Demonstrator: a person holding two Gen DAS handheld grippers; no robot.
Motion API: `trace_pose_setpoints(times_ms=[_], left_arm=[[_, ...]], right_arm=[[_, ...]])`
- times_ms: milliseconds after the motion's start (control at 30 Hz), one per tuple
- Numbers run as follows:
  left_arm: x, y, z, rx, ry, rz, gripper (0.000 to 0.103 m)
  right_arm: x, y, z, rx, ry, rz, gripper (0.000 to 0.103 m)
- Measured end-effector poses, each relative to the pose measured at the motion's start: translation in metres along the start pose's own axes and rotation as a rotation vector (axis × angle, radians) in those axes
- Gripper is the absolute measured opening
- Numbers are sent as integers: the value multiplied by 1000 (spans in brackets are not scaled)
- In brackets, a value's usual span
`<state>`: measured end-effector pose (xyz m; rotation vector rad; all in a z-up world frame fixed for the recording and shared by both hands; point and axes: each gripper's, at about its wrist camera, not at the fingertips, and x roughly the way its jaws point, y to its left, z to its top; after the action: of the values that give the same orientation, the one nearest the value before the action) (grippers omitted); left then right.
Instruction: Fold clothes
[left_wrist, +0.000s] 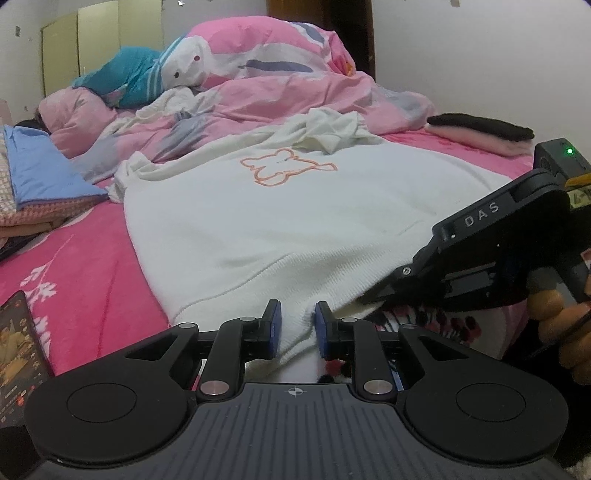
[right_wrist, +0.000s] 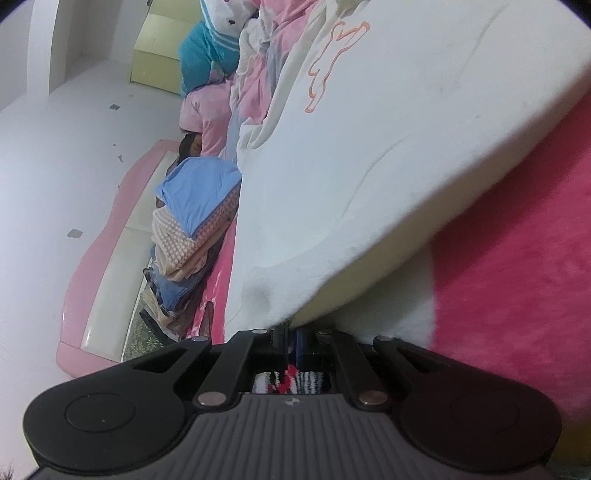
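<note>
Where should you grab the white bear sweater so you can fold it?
Best by the bottom hem of the white sweater, at its two near corners, coming from the near edge of the bed. It lies flat with the bear facing up, so that thick hem is the easiest edge to pinch. The right tool already pinches one corner; the left tool stands open around the hem.

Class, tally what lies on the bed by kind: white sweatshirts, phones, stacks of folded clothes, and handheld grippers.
White sweatshirt: 1
Phone: 1
Stack of folded clothes: 1
Grippers: 2, left gripper and right gripper
Total: 5
</note>
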<state>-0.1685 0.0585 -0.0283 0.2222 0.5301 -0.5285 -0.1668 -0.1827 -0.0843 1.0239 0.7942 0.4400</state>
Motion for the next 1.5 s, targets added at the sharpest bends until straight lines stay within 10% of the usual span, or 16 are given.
trace_pose_setpoints(times_ms=[567,1033,1500], left_arm=[[9,11,1,-39,-12,-27,21],[9,15,0,-46,-12,-37,20],[9,17,-1,-57,-12,-52,20]], right_arm=[[-52,-39,16,171,-145,28,1],[-119,-58,49,188,-443,-136,3],[-150,-52,63,163,-501,-325,5]])
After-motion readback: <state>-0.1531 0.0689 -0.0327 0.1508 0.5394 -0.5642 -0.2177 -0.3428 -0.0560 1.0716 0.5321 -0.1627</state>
